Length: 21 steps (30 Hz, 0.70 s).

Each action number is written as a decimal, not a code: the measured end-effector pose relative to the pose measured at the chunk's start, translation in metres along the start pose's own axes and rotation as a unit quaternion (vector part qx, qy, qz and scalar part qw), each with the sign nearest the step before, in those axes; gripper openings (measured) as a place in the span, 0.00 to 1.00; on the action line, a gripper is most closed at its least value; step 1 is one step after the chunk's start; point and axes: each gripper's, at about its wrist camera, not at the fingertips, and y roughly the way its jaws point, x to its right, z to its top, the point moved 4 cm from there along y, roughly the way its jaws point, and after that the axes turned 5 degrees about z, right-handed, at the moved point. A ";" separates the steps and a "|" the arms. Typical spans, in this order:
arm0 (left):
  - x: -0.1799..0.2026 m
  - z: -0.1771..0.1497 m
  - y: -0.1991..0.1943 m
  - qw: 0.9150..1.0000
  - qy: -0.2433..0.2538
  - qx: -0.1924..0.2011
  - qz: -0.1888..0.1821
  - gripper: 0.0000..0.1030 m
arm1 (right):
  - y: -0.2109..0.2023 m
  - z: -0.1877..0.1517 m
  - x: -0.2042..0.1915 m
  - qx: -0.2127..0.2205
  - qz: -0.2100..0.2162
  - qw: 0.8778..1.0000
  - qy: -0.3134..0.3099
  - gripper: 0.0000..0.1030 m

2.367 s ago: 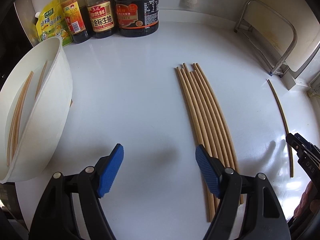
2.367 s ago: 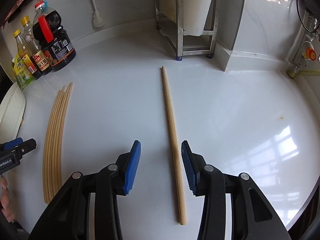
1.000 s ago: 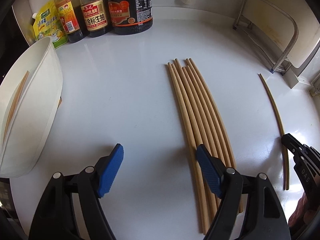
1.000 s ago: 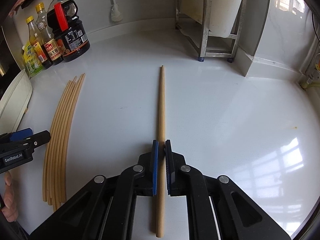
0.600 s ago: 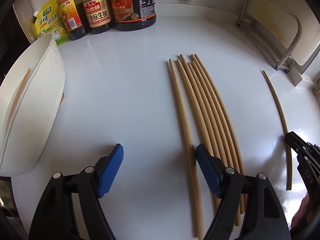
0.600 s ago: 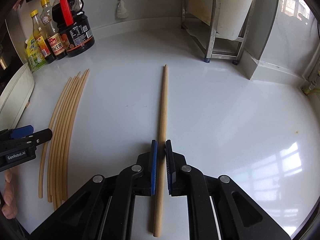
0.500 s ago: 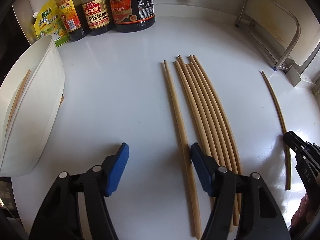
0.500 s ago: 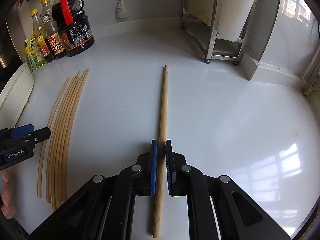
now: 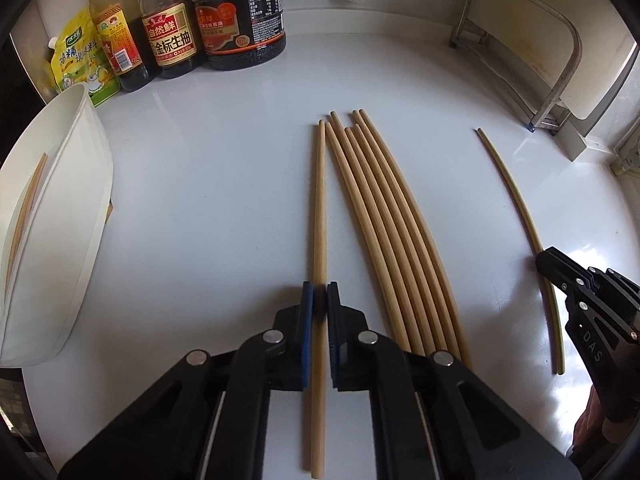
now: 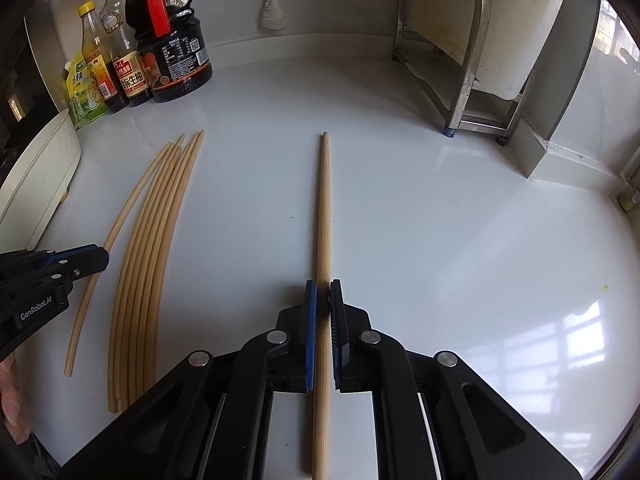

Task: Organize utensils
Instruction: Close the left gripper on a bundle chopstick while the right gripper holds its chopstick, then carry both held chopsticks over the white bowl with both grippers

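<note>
Both claws clamped, one chopstick each. My left claw (image 9: 319, 300) has its blue pads together on a single chopstick (image 9: 319, 208) that lies just left of the loose bundle (image 9: 384, 220), apart from it, running straight toward the far edge of the surface (image 9: 220, 200). My right claw (image 10: 323, 304) grips the lone chopstick (image 10: 324, 208) mid-surface, well apart from the bundle, tip pointing at the back edge; can't tell whether either stick is lifted or touching. Bundle: about six plain light-wood sticks, round, slim, tapering, packed side by side and touching. Surface is glossy white, window reflections near the right edge. Left edge: a white plastic bin (image 9: 80, 208), smooth-walled, with a couple of sticks leaning inside. Far-left corner: a dark soy jug (image 9: 240, 20) with red cap, two glass sauce bottles (image 9: 170, 28) with printed labels, and a yellow-green pouch (image 9: 78, 64), all clustered together. Far-right corner: a brushed steel rack (image 10: 472, 60) on blue-tipped feet, holding a white board. A white brush (image 10: 273, 12) hangs on the back wall. Nothing lies between either claw and the bin except the bundle, which sits between the right claw's stick and the left edge. Left claw body is visible in the right wrist view, beside the bundle's outermost stick.
</note>
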 end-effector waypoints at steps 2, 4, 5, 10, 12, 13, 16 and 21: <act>-0.002 -0.001 -0.001 1.000 0.000 -0.011 -0.009 0.07 | -0.001 -0.001 -0.002 -0.003 0.008 1.000 0.011 0.06; -0.004 -0.002 -0.003 1.000 0.000 -0.017 -0.013 0.07 | -0.004 0.000 -0.004 -0.003 0.013 1.000 0.019 0.06; -0.006 -0.002 -0.005 1.000 0.002 -0.018 -0.015 0.07 | -0.006 0.000 -0.006 -0.002 0.016 1.000 0.023 0.06; -0.017 -0.001 -0.022 1.000 0.013 -0.016 -0.023 0.07 | -0.018 0.005 -0.019 0.004 0.028 0.999 0.042 0.06; -0.024 0.001 -0.031 1.000 0.017 -0.012 -0.024 0.07 | -0.024 0.007 -0.027 0.007 0.032 0.998 0.047 0.06; -0.028 0.002 -0.037 0.999 0.018 -0.008 -0.025 0.07 | -0.028 0.009 -0.033 0.009 0.035 0.998 0.050 0.06; -0.041 0.008 -0.053 0.999 0.019 0.000 -0.032 0.07 | -0.038 0.015 -0.050 0.015 0.046 0.997 0.060 0.06; -0.069 0.017 -0.077 0.999 0.019 0.022 -0.041 0.07 | -0.052 0.031 -0.088 0.025 0.064 0.996 0.054 0.06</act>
